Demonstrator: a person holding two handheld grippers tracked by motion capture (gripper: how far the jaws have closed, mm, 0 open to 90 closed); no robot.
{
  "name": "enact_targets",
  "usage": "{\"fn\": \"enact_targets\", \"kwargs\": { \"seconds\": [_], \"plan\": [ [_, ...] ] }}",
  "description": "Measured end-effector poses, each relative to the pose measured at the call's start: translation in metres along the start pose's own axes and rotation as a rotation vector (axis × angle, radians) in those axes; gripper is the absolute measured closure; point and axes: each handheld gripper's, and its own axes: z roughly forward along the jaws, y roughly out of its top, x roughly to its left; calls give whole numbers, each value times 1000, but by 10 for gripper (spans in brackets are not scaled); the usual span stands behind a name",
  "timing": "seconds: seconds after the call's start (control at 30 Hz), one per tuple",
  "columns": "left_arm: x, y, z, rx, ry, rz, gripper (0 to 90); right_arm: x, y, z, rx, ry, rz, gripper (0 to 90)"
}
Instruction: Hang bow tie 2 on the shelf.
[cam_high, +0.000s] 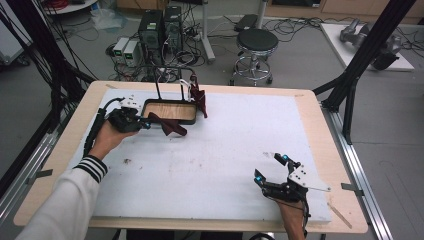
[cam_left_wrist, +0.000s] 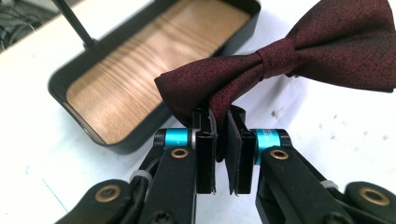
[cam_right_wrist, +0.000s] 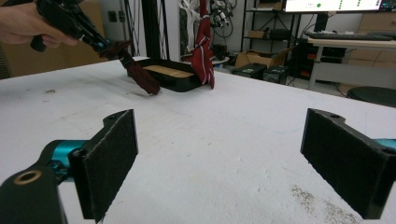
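Nearest the high camera, a white sleeve with a striped cuff (cam_high: 92, 167) reaches in from the lower left, and its hand carries the left tongs (cam_high: 144, 123) near the far left of the white worktop (cam_high: 220, 150).

Those left tongs are pinched nearly closed on one wing of a dark red bow tie (cam_left_wrist: 280, 60). In the left gripper view the black pads (cam_left_wrist: 205, 140) press the fabric between them, with only a thin gap where the cloth sits. The bow tie is a glossy, finely speckled maroon, gathered at a tight centre knot, and its free wing spreads out to the right. In the right gripper view it hangs downward from the tongs, its lower end close to the worktop; I cannot tell whether it touches.

Just beside the bow tie lies a black rectangular tray (cam_high: 150, 104) with a wood-grain floor. At the tray's right end a second dark red tie (cam_high: 199, 97) hangs from a thin black stand (cam_high: 170, 75).

Well apart, at the lower right of the worktop, the right tongs (cam_high: 271, 168) are spread wide. Their padded jaws stand far apart in the right gripper view, holding nothing, with bare, slightly soiled white surface between them.
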Motion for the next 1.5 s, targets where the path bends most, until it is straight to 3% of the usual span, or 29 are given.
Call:
{"fn": "enact_targets", "kwargs": {
  "seconds": [0.2, 0.4, 0.63, 0.9, 1.03, 1.27, 1.5],
  "plan": [
    [-2, 1, -10, -55, 16, -7, 831, 1, -1, 1, 4, -1, -8, 101],
    [-1, 4, -22, -126, 47, -42, 832, 1, -3, 2, 3, -7, -16, 101],
    [1, 7, -33, -195, 97, -91, 832, 1, -3, 3, -1, -10, -17, 101],
    [2, 9, -42, -247, 163, -97, 832, 2, -4, 3, -6, -14, -23, 102],
    [5, 12, -49, -298, 199, -131, 832, 2, -4, 4, -5, -13, -27, 102],
    [11, 12, -60, -319, 238, -152, 832, 2, -4, 4, -7, -16, -29, 101],
    [22, 15, -68, -305, 269, -157, 832, 4, -5, 4, -11, -16, -37, 102]
  ]
}}
